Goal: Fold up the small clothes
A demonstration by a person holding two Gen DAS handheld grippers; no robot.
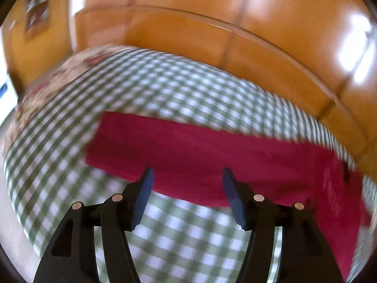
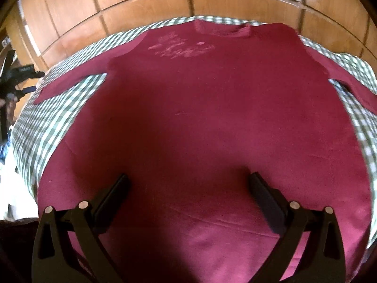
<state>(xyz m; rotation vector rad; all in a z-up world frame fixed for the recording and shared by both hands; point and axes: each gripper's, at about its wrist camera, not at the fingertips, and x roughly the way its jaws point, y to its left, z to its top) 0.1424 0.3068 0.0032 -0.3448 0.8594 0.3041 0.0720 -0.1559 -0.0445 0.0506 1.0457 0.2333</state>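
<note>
A dark red T-shirt (image 2: 200, 118) lies spread flat on a green-and-white checked cloth (image 2: 54, 118), neck and faded chest print at the far end, both sleeves out to the sides. My right gripper (image 2: 188, 181) is open and empty, hovering over the shirt's lower body. In the left wrist view the shirt (image 1: 200, 155) shows as a red band across the checked cloth (image 1: 165, 89). My left gripper (image 1: 187, 176) is open and empty, its blue pads just over the shirt's near edge. This view is blurred by motion.
Glossy wooden cabinet panels (image 2: 165, 4) run close behind the table's far edge, also in the left wrist view (image 1: 212, 35). A black tripod-like stand (image 2: 14, 77) is off the left side. A floral cloth patch (image 1: 47, 80) lies at the table's far left.
</note>
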